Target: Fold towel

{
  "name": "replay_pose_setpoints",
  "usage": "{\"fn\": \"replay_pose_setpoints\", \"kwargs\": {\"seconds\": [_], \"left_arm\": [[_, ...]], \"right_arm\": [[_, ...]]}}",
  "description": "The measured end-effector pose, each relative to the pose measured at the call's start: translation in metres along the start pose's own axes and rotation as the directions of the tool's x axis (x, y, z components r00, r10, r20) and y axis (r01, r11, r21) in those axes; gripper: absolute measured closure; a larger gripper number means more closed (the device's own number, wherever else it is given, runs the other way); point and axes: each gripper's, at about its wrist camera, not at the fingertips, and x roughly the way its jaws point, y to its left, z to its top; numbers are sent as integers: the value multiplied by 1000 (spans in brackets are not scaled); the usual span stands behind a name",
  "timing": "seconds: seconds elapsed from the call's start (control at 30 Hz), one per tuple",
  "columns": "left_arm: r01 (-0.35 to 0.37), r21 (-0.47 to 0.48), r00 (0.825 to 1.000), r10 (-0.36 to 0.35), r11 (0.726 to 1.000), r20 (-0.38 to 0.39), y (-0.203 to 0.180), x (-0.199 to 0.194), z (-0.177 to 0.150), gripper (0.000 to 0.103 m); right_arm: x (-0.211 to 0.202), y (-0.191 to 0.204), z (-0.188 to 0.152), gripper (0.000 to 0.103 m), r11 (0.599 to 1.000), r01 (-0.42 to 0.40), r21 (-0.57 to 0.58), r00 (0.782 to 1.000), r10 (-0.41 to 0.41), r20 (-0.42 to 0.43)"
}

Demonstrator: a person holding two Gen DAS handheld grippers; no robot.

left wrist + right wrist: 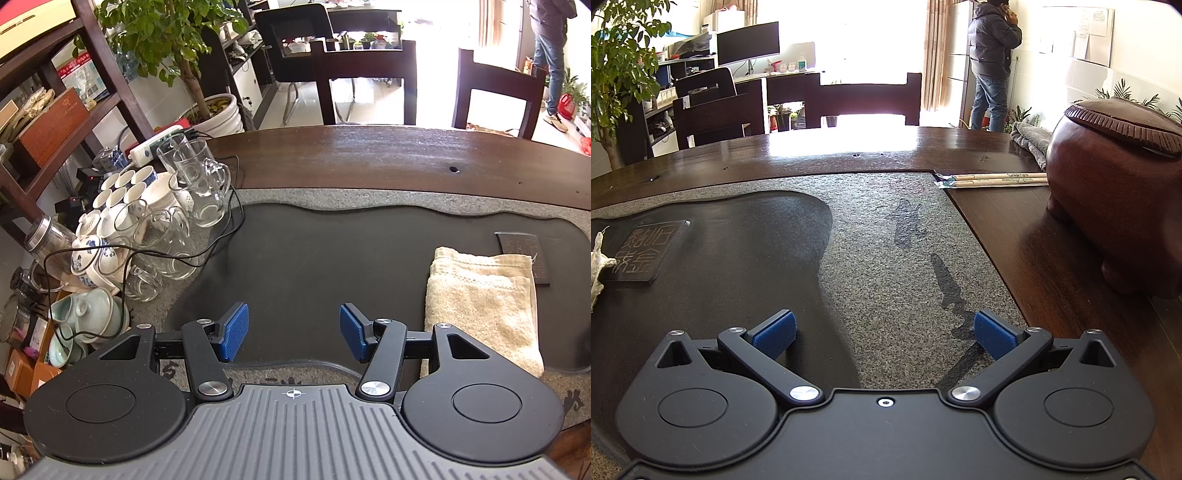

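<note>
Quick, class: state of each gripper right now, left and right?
Left gripper: open, holding nothing; the folded towel lies to its right, untouched.
Right gripper: open, holding nothing, above the stone tea tray.

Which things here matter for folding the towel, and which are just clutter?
For the job:
towel
left gripper, open
right gripper, open

Lying about:
glass mugs
teacups
chopsticks
wooden pot
engraved plaque

One folded beige towel lies on one stone tea tray. Two grippers appear, the left gripper and the right gripper. Two wrapped chopsticks rest beside one wooden jar.
</note>
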Motion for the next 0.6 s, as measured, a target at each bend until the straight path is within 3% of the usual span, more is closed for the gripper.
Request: {"fn": "replay_pose_setpoints", "kwargs": {"seconds": [0.6], "left_arm": [[30,-7,999,-30,1000,-17,1,2,-4,47]], "right_arm": [[0,0,0,0,1000,0,0,1000,0,0]]}}
